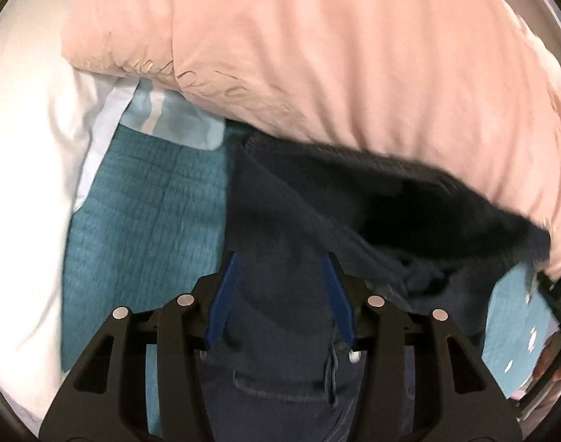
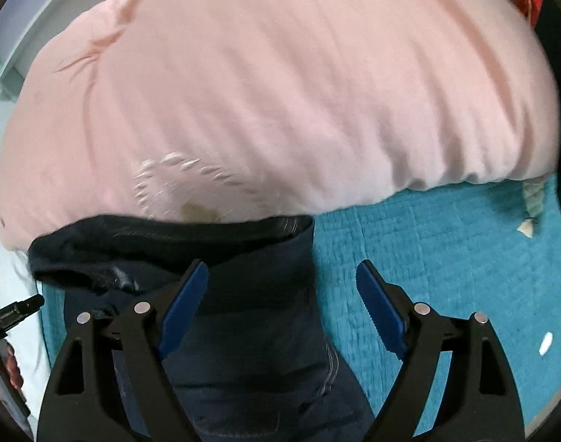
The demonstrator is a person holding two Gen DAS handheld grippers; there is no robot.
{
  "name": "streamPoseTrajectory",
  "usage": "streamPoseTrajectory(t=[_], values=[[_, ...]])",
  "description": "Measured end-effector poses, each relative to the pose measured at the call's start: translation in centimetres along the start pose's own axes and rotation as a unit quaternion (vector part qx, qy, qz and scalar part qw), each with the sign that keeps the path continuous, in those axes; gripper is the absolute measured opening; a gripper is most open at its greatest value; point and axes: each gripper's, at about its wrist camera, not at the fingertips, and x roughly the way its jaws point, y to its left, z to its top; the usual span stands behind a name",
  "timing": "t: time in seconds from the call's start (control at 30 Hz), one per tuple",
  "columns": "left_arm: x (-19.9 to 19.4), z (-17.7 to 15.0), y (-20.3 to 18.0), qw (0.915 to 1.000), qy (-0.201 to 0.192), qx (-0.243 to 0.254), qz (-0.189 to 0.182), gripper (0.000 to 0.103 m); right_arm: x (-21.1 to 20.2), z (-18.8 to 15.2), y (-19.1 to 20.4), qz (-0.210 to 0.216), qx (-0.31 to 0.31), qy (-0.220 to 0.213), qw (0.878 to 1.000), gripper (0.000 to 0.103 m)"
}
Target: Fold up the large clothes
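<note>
Both blue-padded grippers, left gripper (image 1: 282, 269) and right gripper (image 2: 282, 276), hang released above dark trousers (image 1: 298, 228) on a teal quilt (image 2: 427, 258) beside a pink duvet (image 2: 280, 92).

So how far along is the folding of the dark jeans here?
Done: the dark jeans lie doubled on the teal bedspread, their top edge against the pink duvet. In hand: nothing; the left hand-held gripper and right hand-held gripper hover open above them. Left: probably further folds.
</note>
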Motion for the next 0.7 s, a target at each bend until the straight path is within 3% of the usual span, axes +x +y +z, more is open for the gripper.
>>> streamPoseTrajectory(t=[0.03, 0.17, 0.37, 0.5, 0.57, 0.6, 0.63, 0.7], values=[[0.5, 0.5, 0.3, 1.0, 0.002, -0.003, -0.003, 0.049, 0.8, 0.3, -0.4, -0.005, 0.003, 0.006, 1.0, 0.078], [2.9, 2.5, 1.6, 0.999, 0.008, -0.02, -0.04, 0.049, 3.6, 0.9, -1.5, 0.007, 0.005, 0.021, 1.0, 0.053], [5.6, 4.6, 2.8, 0.9946, -0.005, -0.058, -0.086, 0.049, 6.4, 1.9, -2.8, 0.044, 0.031, 0.021, 0.998, 0.05], [6.8, 5.4, 2.8, 0.9942, 0.0, -0.055, -0.093, 0.049, 7.4, 2.4, -3.3, 0.068, 0.033, 0.022, 0.997, 0.04], [6.9, 5.4, 2.9, 0.9953, -0.006, -0.054, -0.08, 0.035, 7.6, 2.4, -3.0, 0.07, 0.024, 0.021, 0.997, 0.034], [6.9, 5.5, 2.8, 0.9968, -0.013, -0.052, -0.06, 0.012, 7.5, 2.4, -2.8, 0.066, 0.016, 0.02, 0.997, 0.024], [6.9, 5.4, 3.0, 0.9979, -0.013, -0.045, -0.045, 0.006, 7.4, 2.4, -2.5, 0.066, 0.011, 0.02, 0.998, 0.022], [6.5, 5.2, 3.3, 0.9979, -0.015, -0.039, -0.049, 0.004, 7.1, 2.2, -2.1, 0.047, 0.003, 0.016, 0.999, 0.018]])
